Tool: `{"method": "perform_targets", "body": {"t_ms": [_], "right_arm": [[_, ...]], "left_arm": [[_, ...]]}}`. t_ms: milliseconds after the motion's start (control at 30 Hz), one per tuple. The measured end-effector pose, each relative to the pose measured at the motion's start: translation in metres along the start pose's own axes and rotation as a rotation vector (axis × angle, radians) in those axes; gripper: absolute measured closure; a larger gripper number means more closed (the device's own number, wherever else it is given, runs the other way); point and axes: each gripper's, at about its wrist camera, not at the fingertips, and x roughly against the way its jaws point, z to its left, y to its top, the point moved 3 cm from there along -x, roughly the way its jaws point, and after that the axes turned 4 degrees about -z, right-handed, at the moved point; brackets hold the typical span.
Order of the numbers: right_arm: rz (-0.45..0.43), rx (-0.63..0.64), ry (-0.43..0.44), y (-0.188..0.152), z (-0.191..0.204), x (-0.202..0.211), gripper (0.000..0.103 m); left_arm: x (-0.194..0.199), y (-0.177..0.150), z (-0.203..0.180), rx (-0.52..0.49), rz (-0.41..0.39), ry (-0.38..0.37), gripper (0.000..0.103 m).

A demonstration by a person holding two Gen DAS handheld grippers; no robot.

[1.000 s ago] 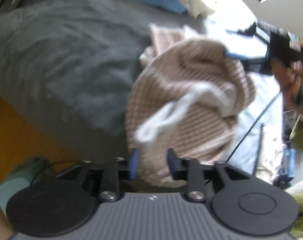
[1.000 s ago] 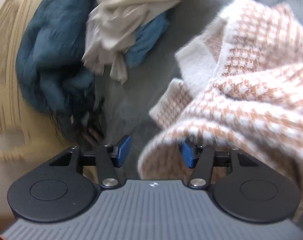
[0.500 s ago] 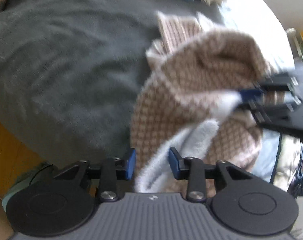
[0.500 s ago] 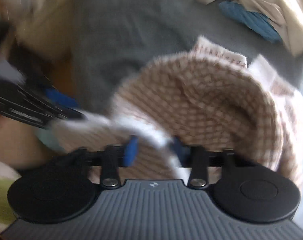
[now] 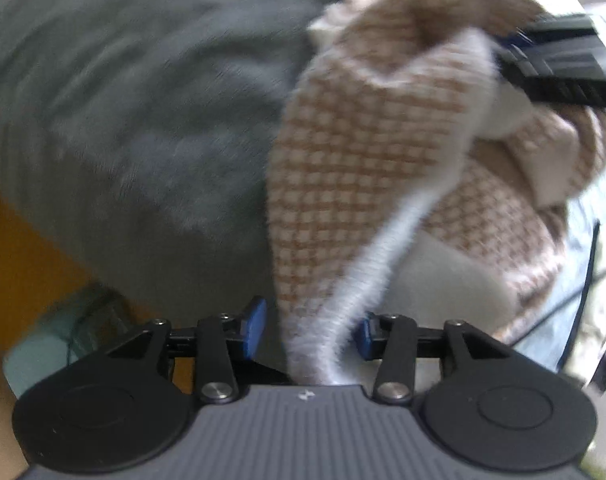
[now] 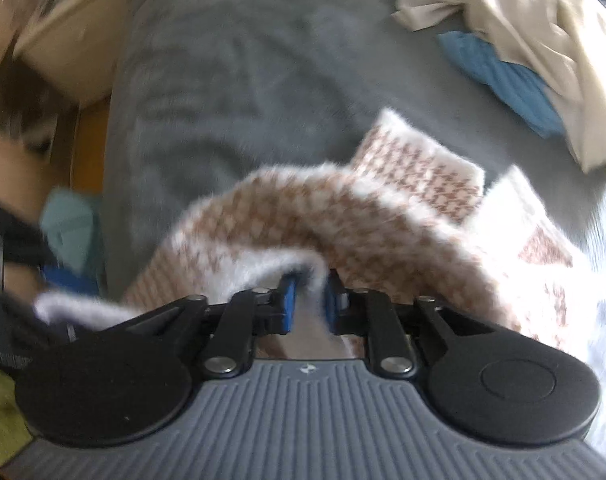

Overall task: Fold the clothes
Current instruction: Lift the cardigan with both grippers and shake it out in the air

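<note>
1. Two grippers share one garment: a fuzzy houndstooth sweater in tan and white, which hangs and bunches above a grey blanket.
2. The right gripper has its blue pads close together and clamped on the white trim of the sweater; the cloth passes directly between them.
3. The left gripper has its fingers apart. The white edge runs down through the gap, but the pads do not press it, so the sweater only lies there loosely.
4. In the left wrist view the right gripper shows at the upper right, gripping the far end of the same white border.
5. The step in hand, as I judge it, is spreading: the person looks for the hem or the shoulders so that the sweater can be laid flat before any fold.
6. The next move probably calls for the left fingers to close on the white edge, and then for both grippers to pull apart and lower the cloth onto the blanket.
7. At the far side lie a cream garment and a blue cloth, well apart from the sweater.
8. The picture is blurred, so finer detail I cannot tell.
</note>
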Motion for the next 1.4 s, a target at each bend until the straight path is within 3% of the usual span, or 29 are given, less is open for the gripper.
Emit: {"method": "perform_targets", "body": {"t_ms": [100,233,333,400,433,567,700,867,1033,1133,1400], "right_arm": [[0.030,0.059,0.015,0.000,0.009,-0.011,0.076],[0.024,0.054,0.020,0.004,0.014,-0.035,0.076],[-0.009,-0.010,0.001,0.009,0.011,-0.041,0.087],[-0.072,-0.051,-0.048,0.013,0.009,-0.027,0.098],[-0.112,-0.071,-0.078,0.015,0.008,-0.015,0.098],[-0.310,-0.166,-0.231,0.013,0.004,0.061,0.099],[-0.496,-0.235,-0.414,0.001,0.003,0.148,0.100],[-0.736,-0.347,-0.565,-0.035,0.000,0.247,0.100],[-0.925,-0.479,-0.685,-0.083,-0.006,0.328,0.100],[-1.005,-0.504,-0.778,-0.103,0.004,0.372,0.100],[-1.147,-0.497,-1.042,-0.121,0.045,0.470,0.100]], "left_arm": [[-0.006,-0.004,0.010,0.089,0.025,-0.028,0.054],[-0.016,-0.009,0.012,0.106,0.057,-0.027,0.053],[-0.012,-0.005,0.010,0.110,0.041,-0.021,0.082],[0.003,-0.001,0.006,0.096,-0.008,0.025,0.089],[0.015,0.002,0.005,0.091,-0.036,0.052,0.097],[0.077,0.011,0.007,0.113,-0.194,0.080,0.097],[0.163,0.025,-0.010,0.089,-0.427,0.047,0.097],[0.256,0.037,-0.076,-0.048,-0.704,0.041,0.097],[0.335,0.040,-0.160,-0.199,-0.938,-0.025,0.097],[0.375,0.038,-0.196,-0.286,-1.036,-0.097,0.097],[0.451,0.033,-0.218,-0.452,-1.205,-0.328,0.098]]}}
